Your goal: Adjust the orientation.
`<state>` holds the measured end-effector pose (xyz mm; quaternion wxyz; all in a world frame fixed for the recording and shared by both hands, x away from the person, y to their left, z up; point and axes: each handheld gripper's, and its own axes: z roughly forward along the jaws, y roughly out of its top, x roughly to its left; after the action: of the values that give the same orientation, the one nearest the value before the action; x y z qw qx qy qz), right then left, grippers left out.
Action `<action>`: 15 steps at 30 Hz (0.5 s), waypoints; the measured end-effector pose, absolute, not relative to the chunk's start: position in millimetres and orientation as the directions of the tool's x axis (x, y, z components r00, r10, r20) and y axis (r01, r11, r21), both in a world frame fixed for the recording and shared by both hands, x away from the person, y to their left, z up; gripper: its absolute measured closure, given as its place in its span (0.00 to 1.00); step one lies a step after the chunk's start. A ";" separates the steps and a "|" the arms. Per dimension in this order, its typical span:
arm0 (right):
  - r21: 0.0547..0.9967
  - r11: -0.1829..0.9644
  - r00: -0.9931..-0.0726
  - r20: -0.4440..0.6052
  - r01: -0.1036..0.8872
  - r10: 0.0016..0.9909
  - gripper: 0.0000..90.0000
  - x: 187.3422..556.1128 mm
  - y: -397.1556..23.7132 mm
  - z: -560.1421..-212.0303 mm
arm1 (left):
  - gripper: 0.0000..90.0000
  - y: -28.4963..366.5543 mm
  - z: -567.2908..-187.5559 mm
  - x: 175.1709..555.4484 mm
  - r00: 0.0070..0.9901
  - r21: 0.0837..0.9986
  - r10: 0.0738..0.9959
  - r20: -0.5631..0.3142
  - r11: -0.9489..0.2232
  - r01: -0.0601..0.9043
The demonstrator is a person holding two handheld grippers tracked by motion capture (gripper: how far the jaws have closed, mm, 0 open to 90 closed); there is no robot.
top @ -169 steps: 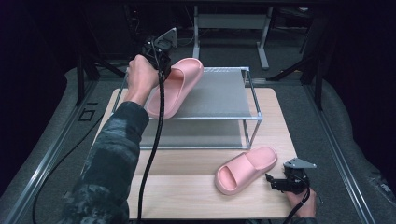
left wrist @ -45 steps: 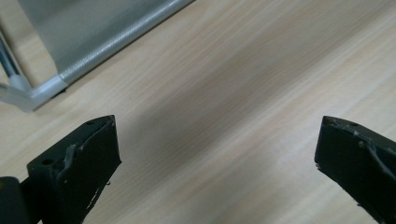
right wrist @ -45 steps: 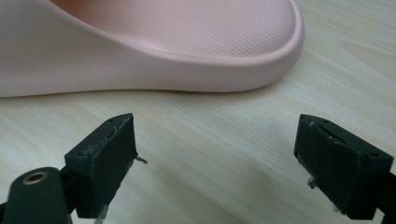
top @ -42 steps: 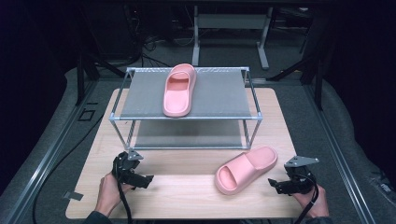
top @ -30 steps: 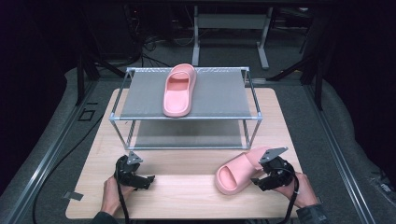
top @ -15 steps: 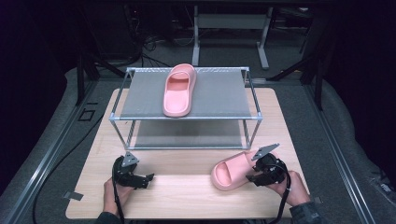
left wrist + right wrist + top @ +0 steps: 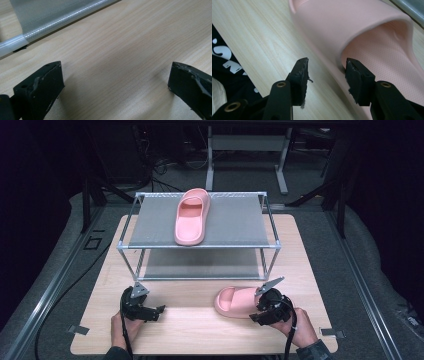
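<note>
Your right tool [image 7: 327, 72] is straddling the soft, light pink slipper's [image 7: 372, 37] side wall, jaws apart, while your left tool [image 7: 115, 82] is resting apart.

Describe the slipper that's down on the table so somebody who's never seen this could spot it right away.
Start at the wire rack on the wooden table. In front of its right legs, a pink slipper lies on the tabletop at the right gripper. Its twin sits on the rack's top shelf; this one is on bare wood.
</note>
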<state>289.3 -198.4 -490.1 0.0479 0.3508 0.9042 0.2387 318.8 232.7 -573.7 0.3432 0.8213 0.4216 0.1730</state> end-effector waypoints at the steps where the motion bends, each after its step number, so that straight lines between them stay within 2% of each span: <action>1: 0.465 0.646 -0.756 0.083 0.606 0.649 0.59 289.1 -196.4 -489.9 | 0.00 232.7 -573.7 319.0 0.585 0.710 0.811 -0.005 -0.409 0.574; 4: 0.463 0.644 -0.759 0.103 0.609 0.643 0.57 289.6 -195.1 -489.6 | 0.00 232.6 -573.7 318.9 0.585 0.710 0.811 -0.005 -0.409 0.573; 9: 0.442 0.664 -0.768 0.099 0.603 0.632 0.47 288.9 -204.1 -479.3 | 0.00 232.6 -573.7 318.9 0.585 0.710 0.811 -0.005 -0.409 0.573; 15: 0.421 0.695 -0.779 0.045 0.583 0.626 0.46 297.4 -218.3 -463.8 | 0.00 232.5 -573.8 318.8 0.584 0.710 0.811 -0.005 -0.409 0.573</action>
<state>297.4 -218.3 -463.8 0.0507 0.3288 0.9191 0.2109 318.8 232.5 -573.8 0.3435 0.8211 0.4216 0.1734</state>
